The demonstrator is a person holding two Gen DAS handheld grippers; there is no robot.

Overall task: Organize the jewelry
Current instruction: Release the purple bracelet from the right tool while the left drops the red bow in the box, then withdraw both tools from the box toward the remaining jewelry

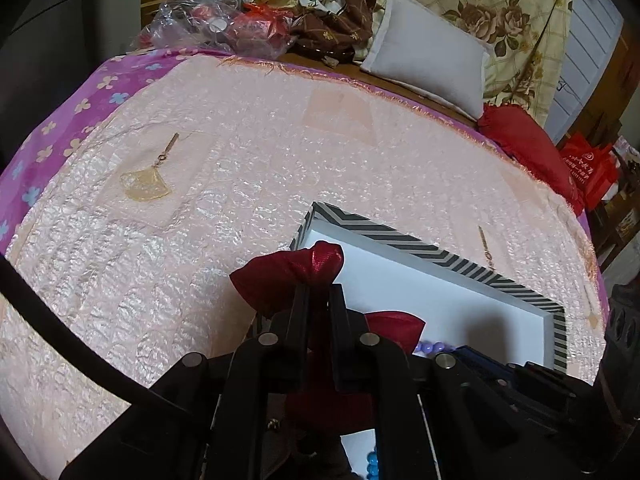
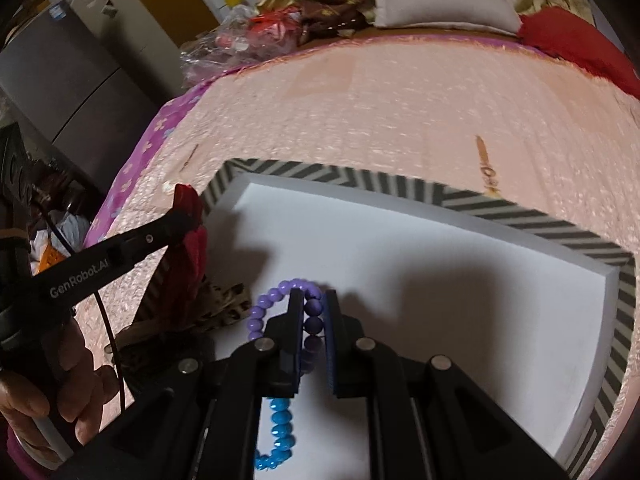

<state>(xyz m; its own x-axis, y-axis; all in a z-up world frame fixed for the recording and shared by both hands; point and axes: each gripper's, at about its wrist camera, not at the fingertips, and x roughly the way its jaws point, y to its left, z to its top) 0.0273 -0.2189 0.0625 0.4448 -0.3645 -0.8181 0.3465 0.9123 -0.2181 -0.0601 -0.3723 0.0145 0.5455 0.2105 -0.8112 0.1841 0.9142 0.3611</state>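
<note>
Placing step, both hands loaded. Left gripper [image 1: 318, 292] is clenched on a red bow [image 1: 304, 276], held over the near left edge of the striped box [image 2: 500, 210] on the bed [image 1: 240, 160]. Right gripper [image 2: 314, 304] is clamped on a purple bead bracelet [image 2: 276, 298] just above the white box floor; a blue bracelet [image 2: 280, 428] hangs below it, held or linked I cannot tell. Likely next: lower both into the box, release, keep beads from tangling with the bow.
</note>
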